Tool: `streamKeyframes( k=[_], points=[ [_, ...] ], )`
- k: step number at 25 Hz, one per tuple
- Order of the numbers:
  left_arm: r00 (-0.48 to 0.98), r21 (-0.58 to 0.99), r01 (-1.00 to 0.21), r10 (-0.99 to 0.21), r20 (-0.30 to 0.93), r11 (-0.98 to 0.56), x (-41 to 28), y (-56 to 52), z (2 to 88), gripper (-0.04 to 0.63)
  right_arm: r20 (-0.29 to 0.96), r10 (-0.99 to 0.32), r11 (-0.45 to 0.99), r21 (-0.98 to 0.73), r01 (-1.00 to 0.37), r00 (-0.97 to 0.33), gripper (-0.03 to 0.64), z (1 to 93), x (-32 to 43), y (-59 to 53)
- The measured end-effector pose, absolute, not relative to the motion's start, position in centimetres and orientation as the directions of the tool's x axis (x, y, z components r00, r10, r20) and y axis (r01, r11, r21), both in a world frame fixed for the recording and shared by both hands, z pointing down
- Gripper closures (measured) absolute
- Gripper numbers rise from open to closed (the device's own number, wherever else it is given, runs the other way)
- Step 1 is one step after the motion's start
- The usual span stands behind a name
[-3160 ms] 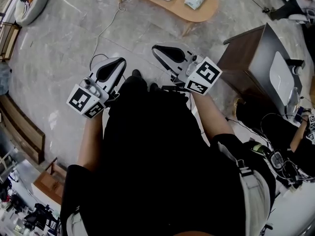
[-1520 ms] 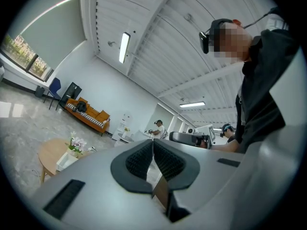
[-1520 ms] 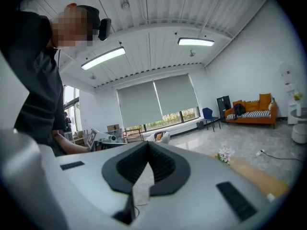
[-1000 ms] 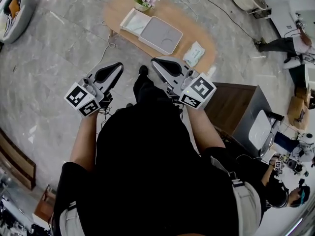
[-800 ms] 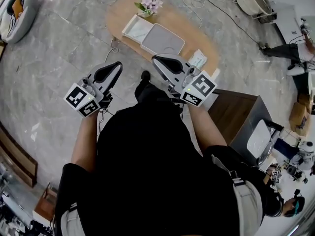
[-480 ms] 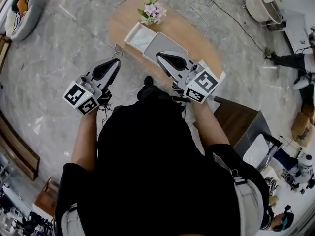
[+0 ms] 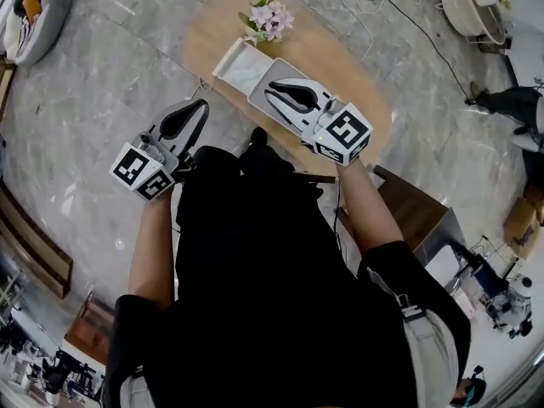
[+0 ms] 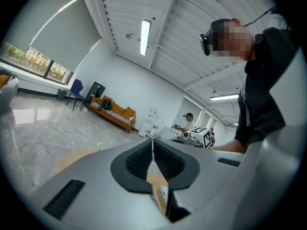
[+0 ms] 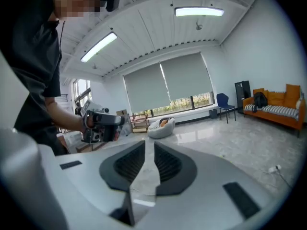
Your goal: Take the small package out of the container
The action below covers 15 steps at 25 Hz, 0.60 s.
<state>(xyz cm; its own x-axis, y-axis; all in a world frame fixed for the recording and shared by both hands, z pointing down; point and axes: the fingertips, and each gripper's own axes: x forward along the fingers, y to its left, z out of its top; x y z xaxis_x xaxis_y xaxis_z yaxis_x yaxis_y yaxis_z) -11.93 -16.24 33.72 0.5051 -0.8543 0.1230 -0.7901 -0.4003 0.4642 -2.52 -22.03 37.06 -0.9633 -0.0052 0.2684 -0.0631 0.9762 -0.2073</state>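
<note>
**Right fingers parting on nothing, left fingers shut, container below on the table**

Right gripper view: the fingers (image 9: pixel 169 165) of the right gripper (image 9: pixel 154 145) stand a narrow slit apart and are opening. Only pale marble floor (image 9: pixel 225 143) shows through the gap, and nothing lies between them. At 9 o'clock the person's other hand holds up the left gripper (image 9: pixel 101 124). A beanbag (image 9: pixel 161 125) sits just past the fingertips at 12 o'clock, and an orange sofa (image 9: pixel 277 108) stands against the wall at 3 o'clock.

Left gripper view: the left gripper (image 8: pixel 153 146) has its ribbed fingers (image 8: pixel 139 163) pressed together into one thin seam, gripping nothing. Wooden table (image 8: pixel 72 159) shows at 8 o'clock under the grey body. The right gripper's marker cube (image 8: pixel 206 136) peeks in at 2 o'clock.

Head view: the oval table (image 7: pixel 357 83) lies at 12 o'clock from the person, with a pot of flowers (image 7: pixel 269 17) at its far edge. The container (image 7: pixel 223 68) rests at the table's middle as two flat halves side by side, one white and one grey. The right gripper (image 7: pixel 272 87) hangs over the grey half, tips aimed to 10 o'clock. The left gripper (image 7: pixel 202 106) is well apart at 9 o'clock from it, off the table and over bare floor. The small package (image 7: pixel 243 66) is probably the pale-green patch inside the white half, just at 10 o'clock of the right fingertips, though at this size I cannot be sure. A dark cabinet (image 7: pixel 412 215) stands at 4 o'clock.
</note>
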Motion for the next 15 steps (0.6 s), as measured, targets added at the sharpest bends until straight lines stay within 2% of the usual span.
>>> streamKeyframes(
  k=[8, 13, 15],
  points=[
    [0.514, 0.538, -0.757, -0.846, 0.142, -0.37, -15.9, -20.4, 42.2, 0.572, 0.494, 0.056, 0.994, -0.106, 0.004, -0.868, 0.512, 48.0, -7.8, -24.8],
    [0.51, 0.623, -0.711, -0.849, 0.137, -0.326, -19.2, -21.9, 48.2, 0.571, 0.592, 0.042, 0.985, -0.159, -0.066, -0.805, 0.491, 55.2, -10.3, -26.5],
    [0.507, 0.643, -0.7, -0.85, 0.141, -0.311, -20.5, -22.6, 50.4, 0.572, 0.629, 0.049, 0.989, -0.141, -0.051, -0.776, 0.485, 57.9, -11.3, -27.0]
  ],
)
